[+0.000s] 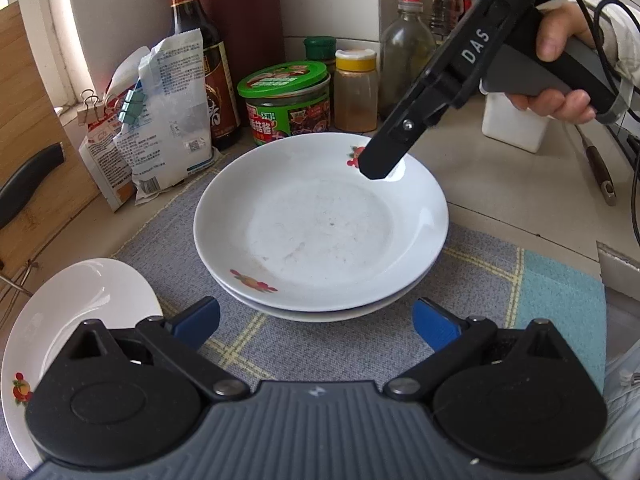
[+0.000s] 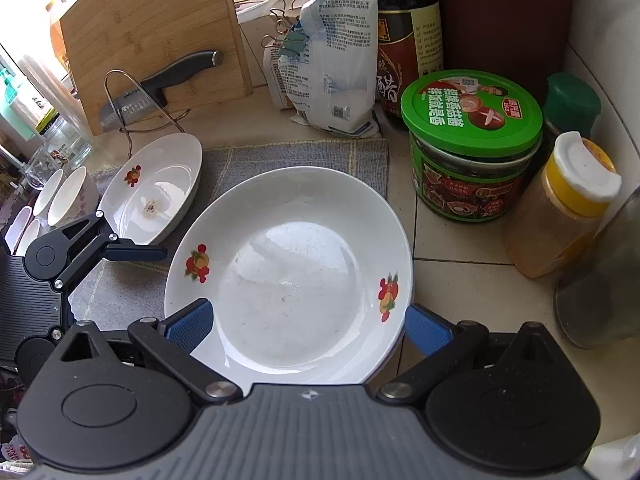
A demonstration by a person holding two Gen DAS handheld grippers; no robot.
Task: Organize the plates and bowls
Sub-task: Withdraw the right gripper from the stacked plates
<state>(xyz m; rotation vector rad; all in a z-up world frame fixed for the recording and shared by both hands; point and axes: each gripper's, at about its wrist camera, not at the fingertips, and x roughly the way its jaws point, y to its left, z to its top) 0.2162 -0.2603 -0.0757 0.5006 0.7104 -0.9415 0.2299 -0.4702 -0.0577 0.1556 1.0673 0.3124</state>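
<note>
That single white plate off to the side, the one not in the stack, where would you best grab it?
By its rim. The lone plate lies flat on the grey mat with an upturned edge, so one finger can go over the rim and one under. Come from the edge nearest the open left gripper, which looks unobstructed.

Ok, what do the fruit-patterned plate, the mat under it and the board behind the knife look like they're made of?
The top plate looks like glazed white ceramic: glossy reflections and printed fruit decals. The mat looks like woven fabric, matte, with stitched yellow lines. The board looks like bamboo or light wood, judging by its jointed strips and grain.
</note>
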